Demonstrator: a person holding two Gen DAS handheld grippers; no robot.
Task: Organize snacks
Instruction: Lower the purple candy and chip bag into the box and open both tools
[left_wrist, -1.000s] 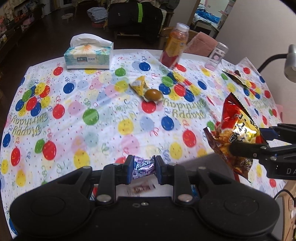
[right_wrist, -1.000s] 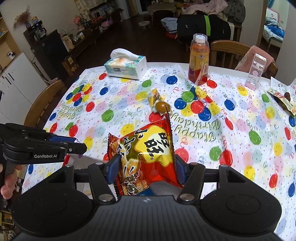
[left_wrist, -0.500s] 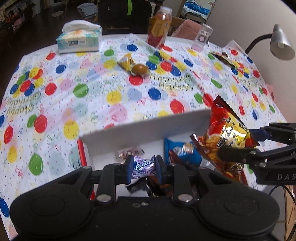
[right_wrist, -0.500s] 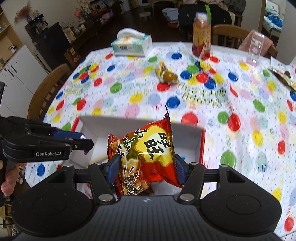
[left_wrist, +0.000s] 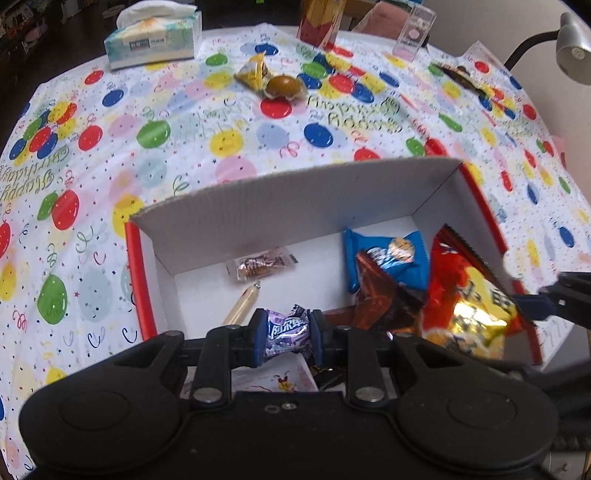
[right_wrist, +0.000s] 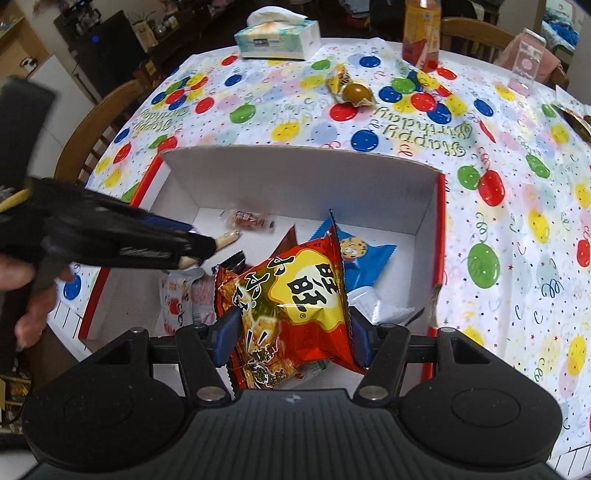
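A red-and-white cardboard box (left_wrist: 295, 195) (right_wrist: 295, 173) sits on the balloon-print tablecloth at the near edge. Inside lie a blue cookie packet (left_wrist: 391, 258) (right_wrist: 362, 258), a small brown candy (left_wrist: 260, 264) (right_wrist: 249, 218), a dark red-brown packet (left_wrist: 376, 295) and other wrappers. My left gripper (left_wrist: 287, 338) is shut on a purple candy (left_wrist: 286, 334), held over the box's near left part. My right gripper (right_wrist: 291, 332) is shut on a red and yellow snack bag (right_wrist: 291, 306) (left_wrist: 469, 295), held over the box's right side.
Farther out on the table lie a yellow wrapped snack with a brown egg (left_wrist: 273, 79) (right_wrist: 351, 88), a tissue box (left_wrist: 153, 38) (right_wrist: 277, 37), an orange drink bottle (right_wrist: 421, 33), a clear stand (left_wrist: 412, 33) and an opened packet (left_wrist: 461, 75). A wooden chair (right_wrist: 99, 125) stands left. A hand (right_wrist: 26, 295) holds the left gripper.
Both grippers have pulled back and down toward the near edge with their snacks still held. The box, barely seen a second ago, now fills the foreground under them.
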